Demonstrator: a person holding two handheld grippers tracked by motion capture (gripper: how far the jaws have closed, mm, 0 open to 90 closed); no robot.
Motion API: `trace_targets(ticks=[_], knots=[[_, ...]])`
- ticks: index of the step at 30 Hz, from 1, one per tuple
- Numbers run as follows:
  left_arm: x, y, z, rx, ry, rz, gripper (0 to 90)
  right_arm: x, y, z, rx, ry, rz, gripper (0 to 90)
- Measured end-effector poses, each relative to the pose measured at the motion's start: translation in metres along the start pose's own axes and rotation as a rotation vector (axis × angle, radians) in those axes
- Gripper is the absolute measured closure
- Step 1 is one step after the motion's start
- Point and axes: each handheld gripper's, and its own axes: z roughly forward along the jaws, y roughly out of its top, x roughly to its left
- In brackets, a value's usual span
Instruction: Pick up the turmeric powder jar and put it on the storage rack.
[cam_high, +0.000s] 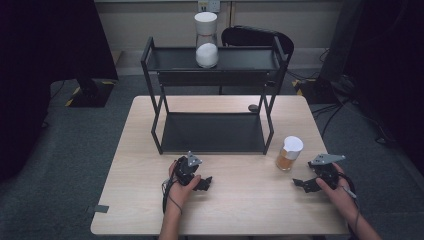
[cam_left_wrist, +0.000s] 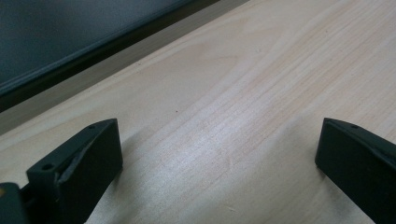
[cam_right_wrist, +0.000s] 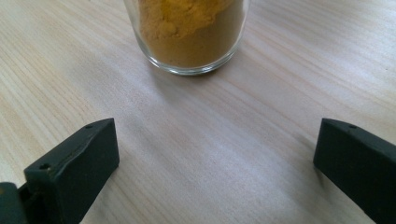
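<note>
A black two-level rack (cam_high: 215, 67) stood at the far side of a wooden table (cam_high: 240, 210). One white-lidded jar of white powder (cam_high: 206, 42) already sat on the rack's top shelf. A second jar, holding orange powder (cam_high: 289, 153), remained on the table in front of the rack's right end. The right gripper (cam_high: 301, 183) lay just beside that jar, jaws wide apart and empty. The left gripper (cam_high: 206, 183) rested before the rack, likewise spread and empty. Shelving the orange jar probably remained.
</note>
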Motion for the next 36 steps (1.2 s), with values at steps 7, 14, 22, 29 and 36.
trace_targets(ticks=[7,14,22,29,36], knots=[[0.0,0.0,0.0,0.0,0.0,0.0,0.0,-0.002,0.013,-0.004,-0.005,-0.017,-0.012,1.3],[0.0,0.0,0.0,0.0,0.0,0.0,0.0,-0.005,0.024,-0.006,-0.047,0.008,-0.009,1.3],[0.0,0.0,0.0,0.0,0.0,0.0,0.0,-0.005,0.032,-0.004,-0.113,0.032,0.021,1.1],[0.0,0.0,0.0,0.0,0.0,0.0,0.0,-0.001,0.038,0.005,-0.151,0.036,0.042,4.9],[0.0,0.0,0.0,0.0,0.0,0.0,0.0,0.002,0.042,0.012,-0.168,0.022,0.037,15.9]])
